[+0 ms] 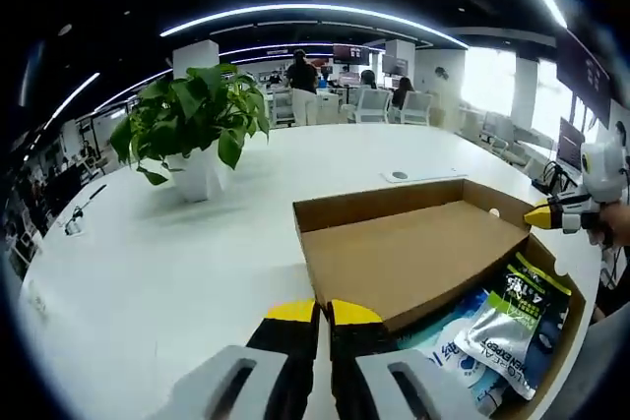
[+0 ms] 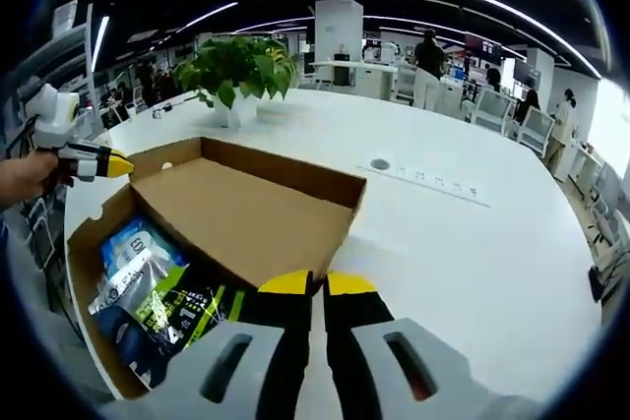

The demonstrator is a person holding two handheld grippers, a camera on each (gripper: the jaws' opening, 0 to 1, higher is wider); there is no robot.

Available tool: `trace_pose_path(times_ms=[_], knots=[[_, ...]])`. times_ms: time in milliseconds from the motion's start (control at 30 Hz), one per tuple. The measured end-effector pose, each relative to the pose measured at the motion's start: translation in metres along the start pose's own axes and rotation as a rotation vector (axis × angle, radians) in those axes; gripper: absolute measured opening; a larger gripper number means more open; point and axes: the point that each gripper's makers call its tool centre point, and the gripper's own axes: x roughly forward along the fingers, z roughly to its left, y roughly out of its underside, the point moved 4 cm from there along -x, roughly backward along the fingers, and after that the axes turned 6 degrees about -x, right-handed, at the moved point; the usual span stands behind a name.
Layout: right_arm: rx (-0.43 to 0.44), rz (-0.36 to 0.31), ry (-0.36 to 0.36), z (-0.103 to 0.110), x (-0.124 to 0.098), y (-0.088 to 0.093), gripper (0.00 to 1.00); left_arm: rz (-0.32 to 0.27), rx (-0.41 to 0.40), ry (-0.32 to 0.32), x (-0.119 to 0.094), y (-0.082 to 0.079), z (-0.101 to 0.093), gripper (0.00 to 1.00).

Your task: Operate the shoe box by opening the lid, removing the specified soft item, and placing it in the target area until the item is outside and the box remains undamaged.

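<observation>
An open brown cardboard shoe box (image 1: 413,206) (image 2: 251,164) lies on the white table. A flat cardboard panel (image 1: 409,253) (image 2: 236,213) covers most of its inside. In the uncovered strip lie soft plastic pouches: a blue-white one (image 1: 492,331) (image 2: 133,248) and a black-green one (image 1: 539,292) (image 2: 182,314). My left gripper (image 1: 323,314) is shut with nothing in it, its yellow tips at the panel's near corner; it also shows as the left gripper (image 2: 98,162) past the box's far end. My right gripper (image 2: 317,285) is shut and empty at the panel's edge, and shows as the right gripper (image 1: 556,213) too.
A potted green plant (image 1: 197,130) (image 2: 236,71) stands on the table beyond the box. A round cable port (image 1: 399,175) (image 2: 380,163) is set into the tabletop. People (image 1: 301,86) stand among desks far behind. A hand (image 2: 25,179) holds the far gripper.
</observation>
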Motion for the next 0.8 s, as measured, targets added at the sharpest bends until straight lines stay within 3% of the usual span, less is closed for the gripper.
trace_pose_path(times_ms=[800], knots=[[0.078,0.019,-0.014,-0.0042,-0.0005,-0.0009,0.06,0.043,0.002,-0.009,0.0049,0.0006,0.0000,0.02]])
